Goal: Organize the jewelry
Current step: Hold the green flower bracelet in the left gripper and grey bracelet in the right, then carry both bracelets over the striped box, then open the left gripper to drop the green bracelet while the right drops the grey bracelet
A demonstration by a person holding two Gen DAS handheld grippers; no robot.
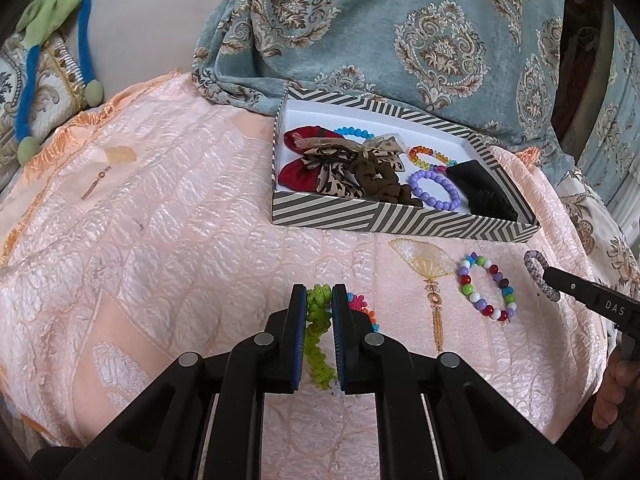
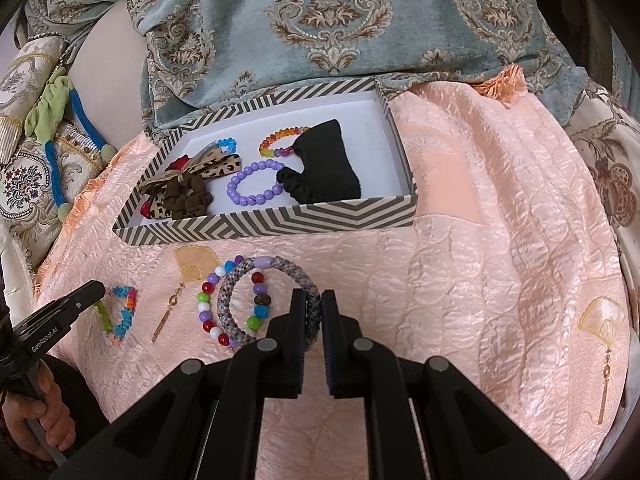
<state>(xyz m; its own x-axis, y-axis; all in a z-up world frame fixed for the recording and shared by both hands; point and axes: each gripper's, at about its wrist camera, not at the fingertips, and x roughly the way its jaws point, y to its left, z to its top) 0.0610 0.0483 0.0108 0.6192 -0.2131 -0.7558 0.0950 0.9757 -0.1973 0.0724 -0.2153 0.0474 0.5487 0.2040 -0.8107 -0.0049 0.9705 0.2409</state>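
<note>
My left gripper (image 1: 319, 296) is shut on a bracelet of green, blue and orange beads (image 1: 318, 312), low over the pink cloth; it shows in the right wrist view too (image 2: 120, 312). My right gripper (image 2: 314, 300) is shut on a grey-purple woven bracelet (image 2: 256, 272), also seen at the right in the left wrist view (image 1: 538, 274). A multicoloured round-bead bracelet (image 1: 486, 286) lies on the cloth between them. The striped box (image 1: 400, 222) beyond holds purple (image 1: 436, 190), rainbow and blue bracelets, scrunchies, bows and a black pouch.
A pink embroidered cloth (image 1: 180, 220) covers the surface. A blue patterned fabric (image 1: 400, 32) hangs behind the box. A blue and green fabric band (image 1: 52, 60) lies at far left. The box's right part (image 2: 384, 152) is bare.
</note>
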